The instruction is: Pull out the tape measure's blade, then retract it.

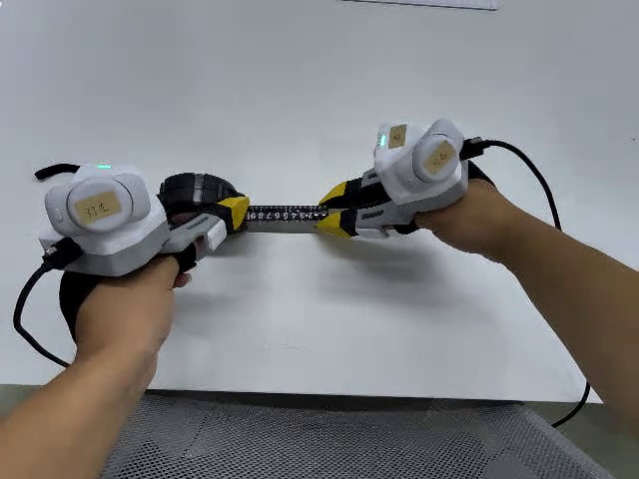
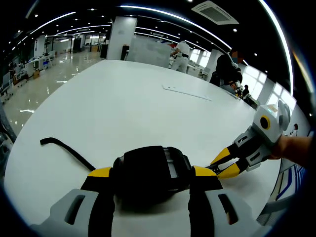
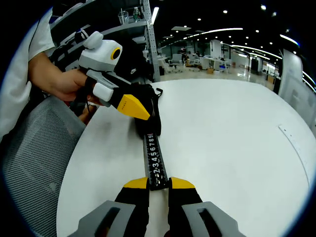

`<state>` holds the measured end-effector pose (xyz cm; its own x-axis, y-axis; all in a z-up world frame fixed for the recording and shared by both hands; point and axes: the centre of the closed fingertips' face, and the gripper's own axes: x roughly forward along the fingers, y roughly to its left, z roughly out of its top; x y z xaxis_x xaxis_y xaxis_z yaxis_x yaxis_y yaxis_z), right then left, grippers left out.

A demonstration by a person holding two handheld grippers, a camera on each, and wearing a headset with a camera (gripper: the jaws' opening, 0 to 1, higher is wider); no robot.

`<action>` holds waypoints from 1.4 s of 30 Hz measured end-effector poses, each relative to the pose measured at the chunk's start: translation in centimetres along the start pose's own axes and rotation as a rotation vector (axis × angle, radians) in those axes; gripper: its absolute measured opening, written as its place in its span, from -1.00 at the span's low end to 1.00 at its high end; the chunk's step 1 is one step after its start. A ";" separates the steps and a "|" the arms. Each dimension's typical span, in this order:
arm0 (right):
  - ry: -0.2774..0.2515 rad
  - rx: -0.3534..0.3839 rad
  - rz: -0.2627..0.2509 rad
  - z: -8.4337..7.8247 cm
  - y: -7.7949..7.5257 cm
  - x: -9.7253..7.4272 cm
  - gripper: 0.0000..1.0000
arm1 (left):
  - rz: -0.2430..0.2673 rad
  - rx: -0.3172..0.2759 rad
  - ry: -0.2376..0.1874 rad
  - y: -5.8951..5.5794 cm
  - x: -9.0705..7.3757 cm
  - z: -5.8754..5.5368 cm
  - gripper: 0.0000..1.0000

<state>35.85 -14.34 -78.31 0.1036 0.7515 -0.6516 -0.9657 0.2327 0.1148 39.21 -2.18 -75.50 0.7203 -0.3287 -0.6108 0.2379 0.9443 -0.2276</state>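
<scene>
The left gripper (image 1: 232,212) was clenched on the black case of the tape measure (image 1: 195,192), its yellow-tipped jaws pressed against the case's two sides; in the left gripper view the case (image 2: 150,168) sat squarely between them. From the case the blade (image 1: 285,215) stood drawn out a short way to the right gripper (image 1: 334,208), which was pinched tight on the blade's free end; in the right gripper view the jaws met over the tip of the blade (image 3: 153,158).

The blade ran straight from one gripper to the other, its long axis roughly parallel to the near edge of the white bench (image 1: 300,90), printed numbers facing up, its end pointing toward the bench's right side. It hung low over the bench, well in from the near edge; whether the case touched the bench I could not tell.

A black strap (image 1: 55,170) lay on the bench beyond the left gripper, toward the left side; a mesh chair (image 1: 329,439) stood against the near edge.
</scene>
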 end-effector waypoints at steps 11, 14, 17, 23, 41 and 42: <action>-0.015 -0.015 0.004 1.3 0.2 1.7 -0.80 | -0.002 -0.004 -0.001 0.0 0.0 0.0 0.11; -0.021 -0.014 0.006 1.7 0.2 2.2 -0.80 | -0.003 -0.005 -0.001 0.0 0.0 0.0 0.11; -0.027 -0.011 0.011 2.1 0.4 2.7 -0.80 | -0.002 -0.004 -0.002 0.0 0.0 0.0 0.11; -0.041 -0.009 0.019 2.9 0.6 3.7 -0.79 | -0.002 -0.005 -0.001 0.0 0.0 0.0 0.11; -0.067 0.006 0.023 4.1 0.8 5.5 -0.79 | 0.000 -0.002 -0.003 0.0 0.0 0.0 0.12; -0.072 0.008 0.022 4.2 0.8 5.5 -0.79 | 0.001 -0.003 0.000 0.0 0.0 0.0 0.12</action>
<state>36.66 -7.43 -78.68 0.0992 0.7988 -0.5933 -0.9661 0.2202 0.1349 39.22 -2.18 -75.55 0.7207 -0.3282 -0.6106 0.2352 0.9444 -0.2299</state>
